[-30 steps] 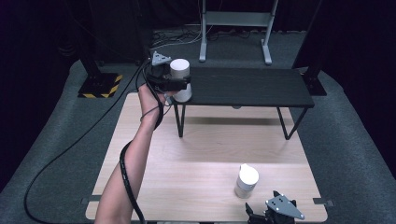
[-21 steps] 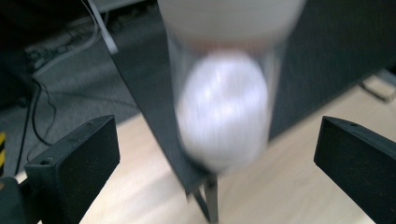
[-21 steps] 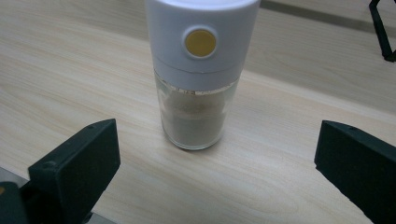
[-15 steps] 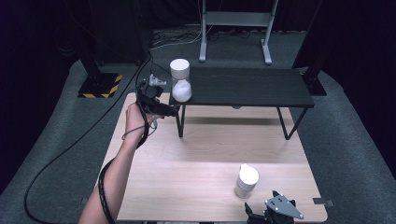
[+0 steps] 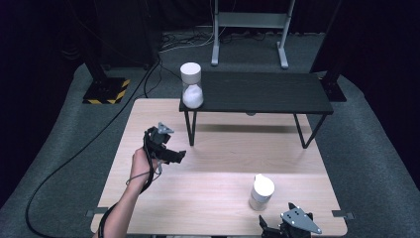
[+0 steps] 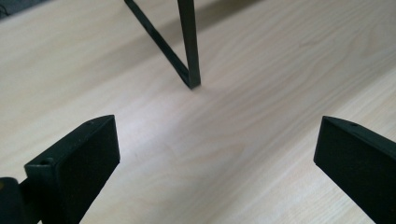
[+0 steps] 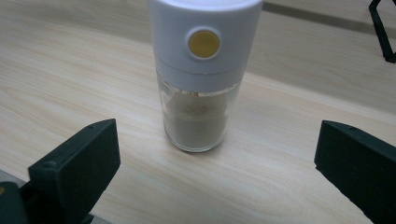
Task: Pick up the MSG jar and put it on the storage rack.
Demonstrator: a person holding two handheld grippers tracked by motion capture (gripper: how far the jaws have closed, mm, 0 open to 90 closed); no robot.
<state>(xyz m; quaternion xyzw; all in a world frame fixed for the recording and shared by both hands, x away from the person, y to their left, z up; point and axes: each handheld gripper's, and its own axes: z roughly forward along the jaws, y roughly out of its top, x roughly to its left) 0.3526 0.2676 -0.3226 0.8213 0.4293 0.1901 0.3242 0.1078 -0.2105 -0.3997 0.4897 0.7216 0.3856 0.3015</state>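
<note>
A clear jar [image 5: 191,85] with a white cap and white contents stands on the left end of the black shelf [image 5: 267,94]. My left gripper [image 5: 177,155] hovers low over the wooden table [image 5: 223,163], in front and to the left of the shelf's leg [image 6: 189,42]. Its jaws have just been opening and stand open [image 6: 217,135] with nothing between them. A second jar [image 7: 201,79], with a white cap, a yellow dot and brownish contents, stands upright near the table's front right [image 5: 261,192]. My right gripper [image 7: 213,127] is open just in front of it, without touching it, and is also at the bottom edge [image 5: 286,219].
The black shelf stands on thin legs across the far half of the table. A cable [image 5: 89,148] trails from the left gripper over the grey floor. A metal stand [image 5: 247,29] and a black-and-yellow marked base [image 5: 106,91] sit beyond the table.
The left gripper let go of the jar on the shelf, then drew back and sank toward the near left of the table. The right gripper stayed still.
</note>
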